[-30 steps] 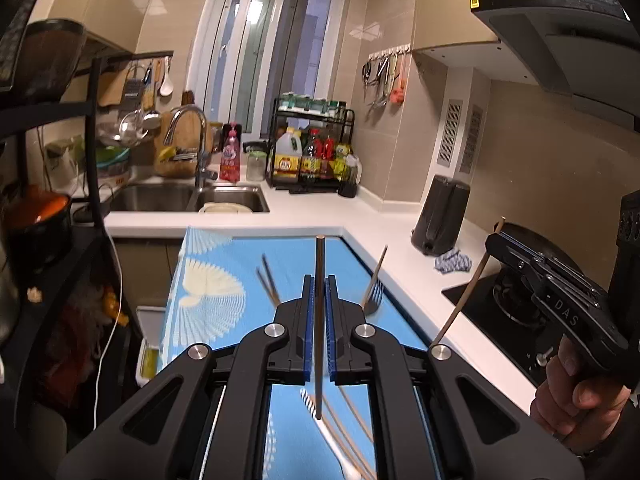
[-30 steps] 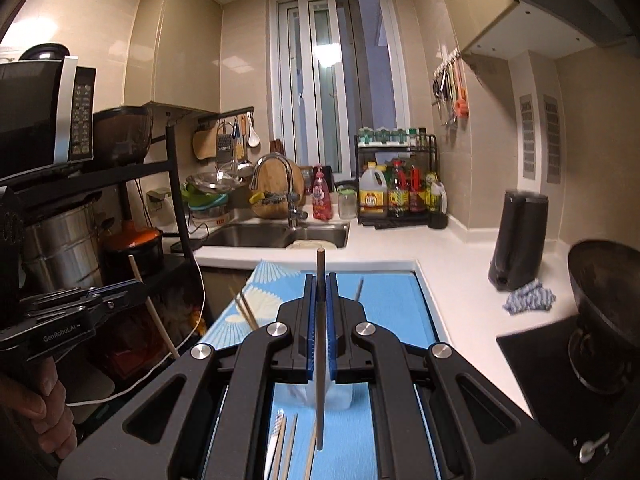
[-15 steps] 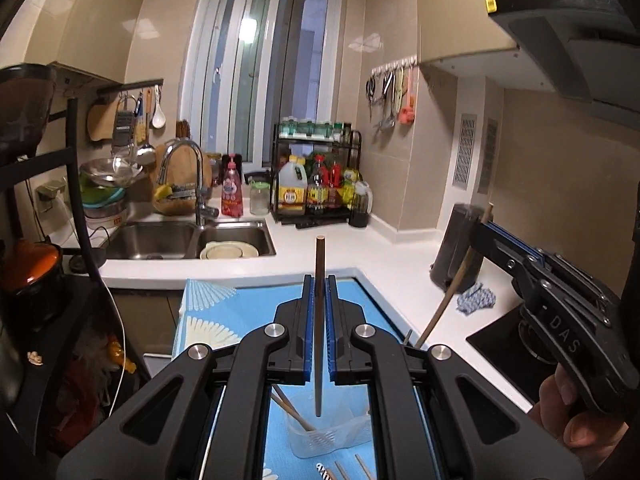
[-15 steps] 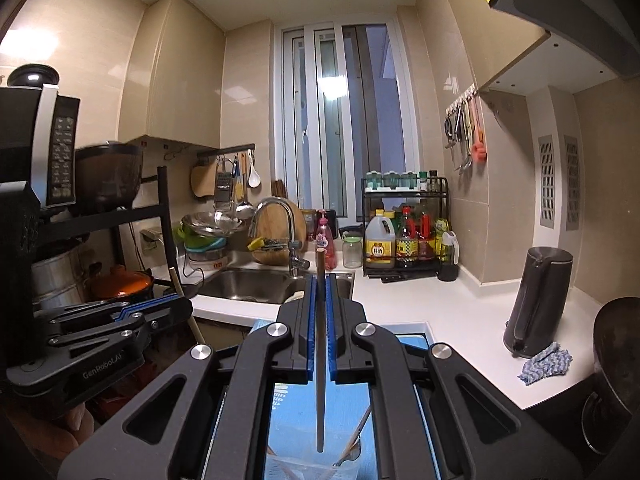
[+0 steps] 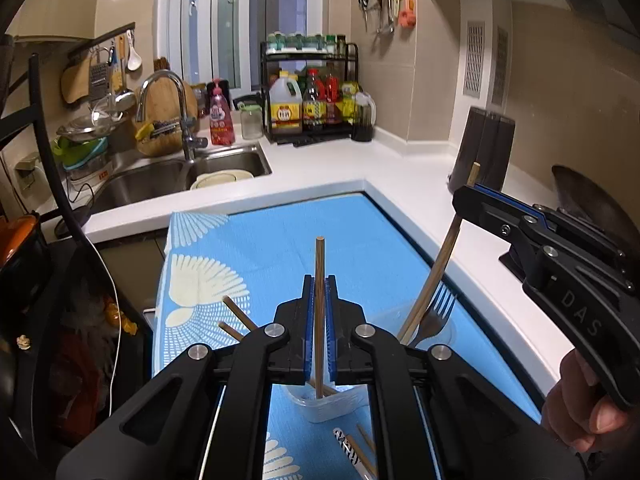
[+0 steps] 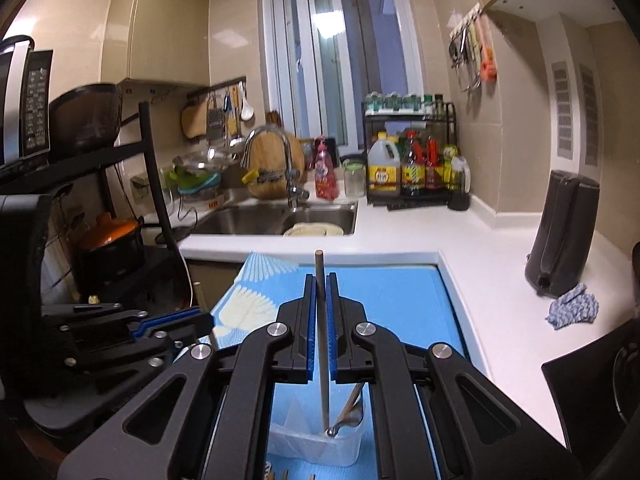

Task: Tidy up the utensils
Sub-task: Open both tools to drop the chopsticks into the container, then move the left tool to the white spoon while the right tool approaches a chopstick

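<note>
In the left wrist view my left gripper [image 5: 319, 280] is shut on an upright wooden chopstick [image 5: 319, 264], whose lower end hangs at the mouth of a clear plastic container [image 5: 330, 406]. A fork [image 5: 434, 316] and two more chopsticks [image 5: 238, 314] lean out of that container. At the right, my right gripper [image 5: 466, 196] holds another chopstick [image 5: 436, 272] slanting down into it. In the right wrist view the right gripper [image 6: 320, 280] is shut on its chopstick [image 6: 322, 344], tip inside the container [image 6: 296, 446] beside a metal utensil [image 6: 352, 406]. The left gripper [image 6: 202, 320] shows at left.
The container stands on a blue patterned mat [image 5: 280, 240]; loose chopsticks [image 5: 362, 454] lie on it in front. A sink [image 5: 160, 180] and faucet [image 5: 182, 120] are behind, a bottle rack [image 5: 312, 96] in the corner, a dark kettle [image 6: 560, 232] and cloth [image 6: 574, 306] right.
Both grippers have moved forward and down with their chopsticks. The container, earlier farther ahead, now sits under the fingers, and the right chopstick's tip has entered it.
</note>
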`<state>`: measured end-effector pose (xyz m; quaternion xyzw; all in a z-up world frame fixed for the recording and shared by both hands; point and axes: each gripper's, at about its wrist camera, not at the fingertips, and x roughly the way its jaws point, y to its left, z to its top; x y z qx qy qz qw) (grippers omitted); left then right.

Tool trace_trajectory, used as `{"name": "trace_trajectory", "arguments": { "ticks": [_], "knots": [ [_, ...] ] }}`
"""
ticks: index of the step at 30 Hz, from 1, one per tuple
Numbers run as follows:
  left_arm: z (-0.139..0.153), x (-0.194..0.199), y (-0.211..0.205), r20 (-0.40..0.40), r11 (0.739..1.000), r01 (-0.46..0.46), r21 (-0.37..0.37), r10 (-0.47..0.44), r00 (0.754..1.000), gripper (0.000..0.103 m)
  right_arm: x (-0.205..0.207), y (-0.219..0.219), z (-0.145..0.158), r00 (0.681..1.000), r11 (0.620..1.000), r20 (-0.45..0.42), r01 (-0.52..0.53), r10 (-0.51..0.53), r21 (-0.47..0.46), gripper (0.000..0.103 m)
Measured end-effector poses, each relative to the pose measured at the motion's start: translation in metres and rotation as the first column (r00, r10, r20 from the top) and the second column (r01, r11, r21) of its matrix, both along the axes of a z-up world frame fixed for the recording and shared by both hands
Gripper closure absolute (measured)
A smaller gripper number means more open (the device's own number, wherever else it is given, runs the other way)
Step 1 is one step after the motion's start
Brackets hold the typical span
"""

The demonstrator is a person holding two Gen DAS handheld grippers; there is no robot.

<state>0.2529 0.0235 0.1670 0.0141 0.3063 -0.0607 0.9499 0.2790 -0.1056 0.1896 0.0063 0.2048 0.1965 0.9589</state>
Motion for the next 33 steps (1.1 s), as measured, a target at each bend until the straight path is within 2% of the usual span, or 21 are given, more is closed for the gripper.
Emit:
{"name": "trace_trajectory", "arguments": {
  "ticks": [2, 4, 5, 6, 11, 14, 17, 21, 24, 28, 33],
  "knots": [
    [-0.005, 0.004, -0.001, -0.031, 1.000, 0.003, 0.004, -0.003, 1.000, 0.097, 0.003, 0.003, -0.007, 0.999, 1.000, -0.040, -0.013, 0.012, -0.014, 0.095],
    [-0.007, 0.005, 0.001, -0.053, 1.000, 0.002, -0.014, -0.003, 0.999, 0.086, 0.003, 0.003, -0.010, 0.998, 0.999, -0.068, -0.013, 0.011, -0.032, 0.093],
    [-0.005, 0.003, 0.002, -0.048, 1.000, 0.005, -0.031, -0.007, 0.999, 0.076, 0.002, 0.003, -0.011, 0.997, 0.999, -0.078, -0.014, 0.011, -0.035, 0.090],
    [-0.001, -0.001, 0.003, -0.035, 0.999, 0.007, -0.040, -0.008, 0.999, 0.072, 0.000, 0.001, -0.010, 0.996, 0.999, -0.085, -0.009, 0.006, -0.038, 0.089],
    [0.024, -0.025, 0.006, 0.053, 0.999, -0.002, -0.053, 0.005, 0.999, 0.063, -0.014, -0.012, 0.002, 0.997, 0.999, -0.075, 0.029, -0.032, -0.042, 0.079],
    [0.034, -0.047, 0.006, 0.104, 0.998, -0.008, -0.058, 0.014, 0.994, 0.063, -0.029, -0.021, 0.011, 0.998, 0.998, -0.044, 0.049, -0.051, -0.040, 0.078],
    [0.036, -0.071, 0.006, 0.144, 0.997, -0.013, -0.072, 0.024, 0.989, 0.057, -0.055, -0.031, 0.021, 0.998, 0.998, 0.009, 0.056, -0.055, -0.026, 0.078],
    [0.021, -0.106, 0.002, 0.181, 0.995, -0.013, -0.099, 0.031, 0.983, 0.054, -0.098, -0.044, 0.024, 0.995, 0.998, 0.076, 0.057, -0.058, 0.011, 0.077],
    [0.000, -0.127, -0.004, 0.184, 0.993, -0.018, -0.115, 0.039, 0.982, 0.053, -0.130, -0.052, 0.012, 0.992, 0.997, 0.104, 0.060, -0.064, 0.049, 0.074],
    [-0.033, -0.148, -0.017, 0.179, 0.998, -0.019, -0.065, 0.030, 0.983, 0.053, -0.164, -0.057, -0.021, 0.989, 0.993, 0.110, 0.095, -0.102, 0.066, 0.074],
    [-0.071, -0.167, -0.018, 0.174, 0.996, -0.023, -0.081, 0.037, 0.984, 0.053, -0.187, -0.058, -0.071, 0.989, 0.990, 0.067, 0.130, -0.133, 0.052, 0.074]
  ]
}}
